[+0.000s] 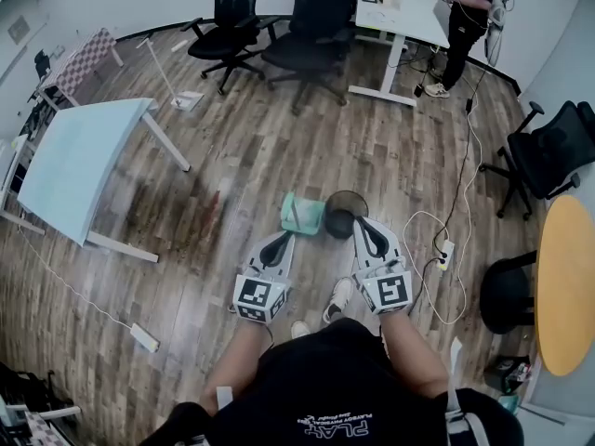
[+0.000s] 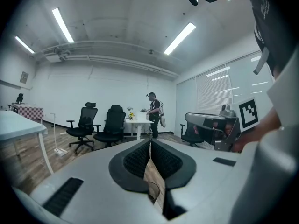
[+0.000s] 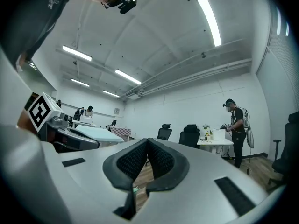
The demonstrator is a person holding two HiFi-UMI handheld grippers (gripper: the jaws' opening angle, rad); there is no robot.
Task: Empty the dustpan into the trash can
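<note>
Head view and both gripper views, at the approach stage. The pale green plastic dustpan [image 1: 302, 214] lies on the wooden plank floor [image 1: 279, 147], ahead of the standing person and between the lines of the two grippers. Just beside it on its right stands the round black open-topped trash can [image 1: 346, 214]; whether the two touch cannot be told.

The left gripper [image 1: 279, 242] points toward the dustpan's near edge and is the nearer of the two to it. The right gripper [image 1: 364, 228] points toward the trash can's near rim. Both are carried roughly level and above the floor, so the dustpan lies forward of and below the fingers.

The dustpan shows as a squarish scoop. Its handle, its long axis and any contents cannot be made out.

In the left gripper view the black ribbed fingers [image 2: 138, 160] meet at their tips with nothing between them. In the right gripper view the fingers [image 3: 133, 162] are likewise together and empty. A grasp would probably call for lowering and parting the left fingers first.
</note>
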